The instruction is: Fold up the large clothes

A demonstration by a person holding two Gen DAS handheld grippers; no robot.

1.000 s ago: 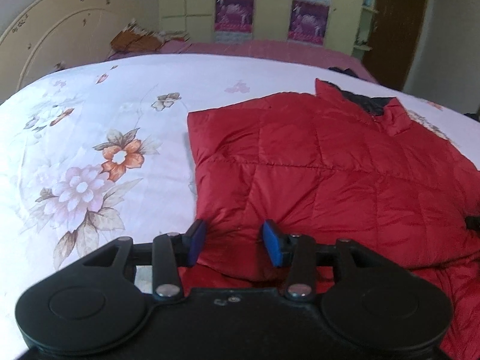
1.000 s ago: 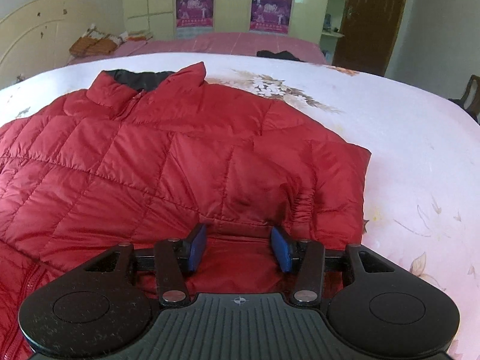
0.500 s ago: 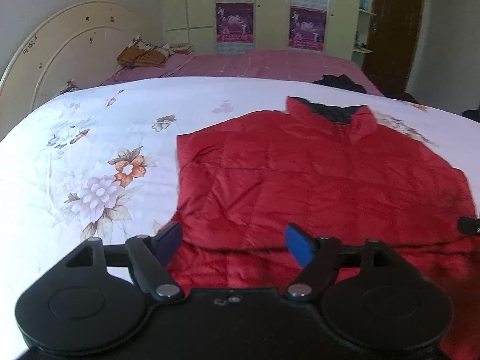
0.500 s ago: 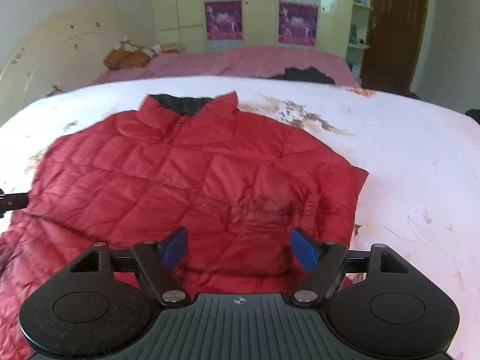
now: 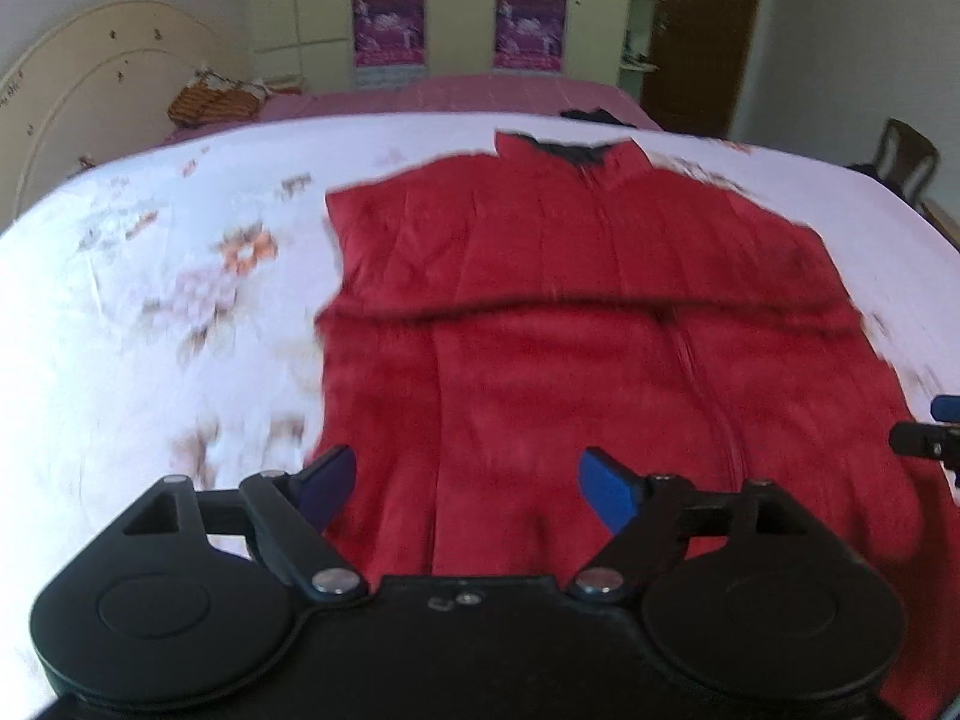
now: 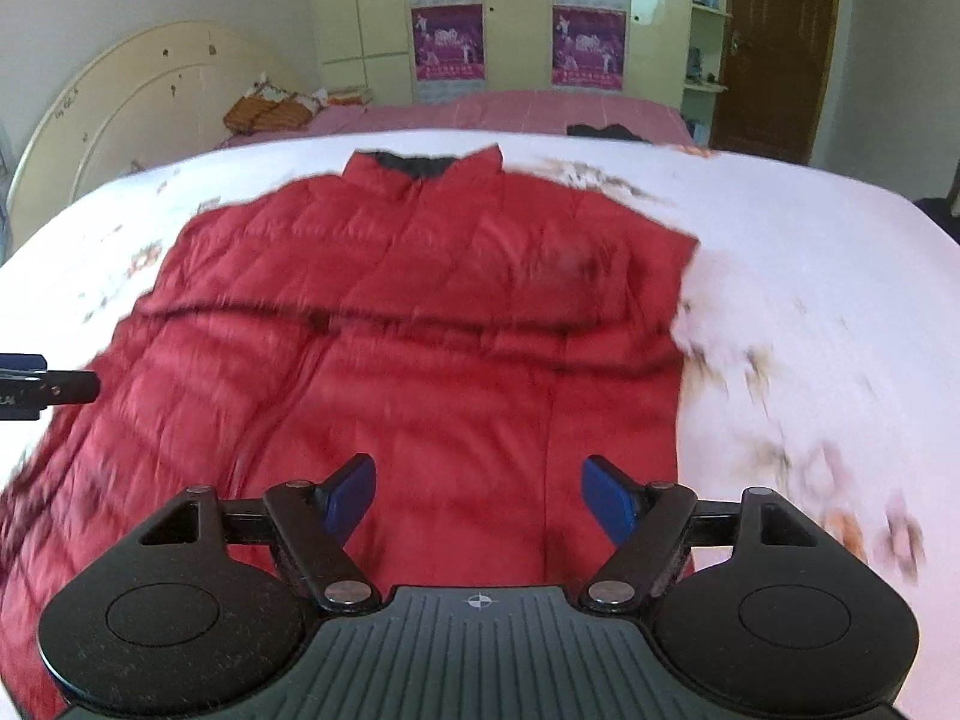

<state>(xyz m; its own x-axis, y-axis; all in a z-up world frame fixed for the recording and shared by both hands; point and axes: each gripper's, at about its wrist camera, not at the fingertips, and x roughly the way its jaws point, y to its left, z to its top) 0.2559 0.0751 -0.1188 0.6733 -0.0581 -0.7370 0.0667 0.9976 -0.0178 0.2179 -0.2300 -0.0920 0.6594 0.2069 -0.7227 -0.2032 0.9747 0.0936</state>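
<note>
While both pictures are smeared by motion, the white flowered bedspread (image 5: 150, 324) fills most of each view, running from the near edge to a pink bed (image 6: 516, 111) at the far side. Behind that stand a pale yellow wardrobe (image 6: 522, 12) with purple posters, a cream headboard (image 6: 138, 96) on the left and a brown door (image 6: 774, 48) on the right.

On the bedspread lies the red quilted jacket (image 5: 570, 312), spread flat with its dark-lined collar (image 5: 570, 153) at the far end and its hem toward the near edge. A fold line crosses it from left to right about midway, with the far part lying on top of the near part.

At the near edge of its own view, the left gripper (image 5: 468, 483) sits over the jacket's near left part. Its blue fingers (image 5: 606, 495) stand wide apart and are spreading further, with only the flat cloth seen beyond the gap and nothing pinched. The right gripper (image 6: 480, 495) sits likewise over the jacket's near right part, fingers wide apart and gripping nothing. Each gripper's tip pokes into the side edge of the other's view.
</note>
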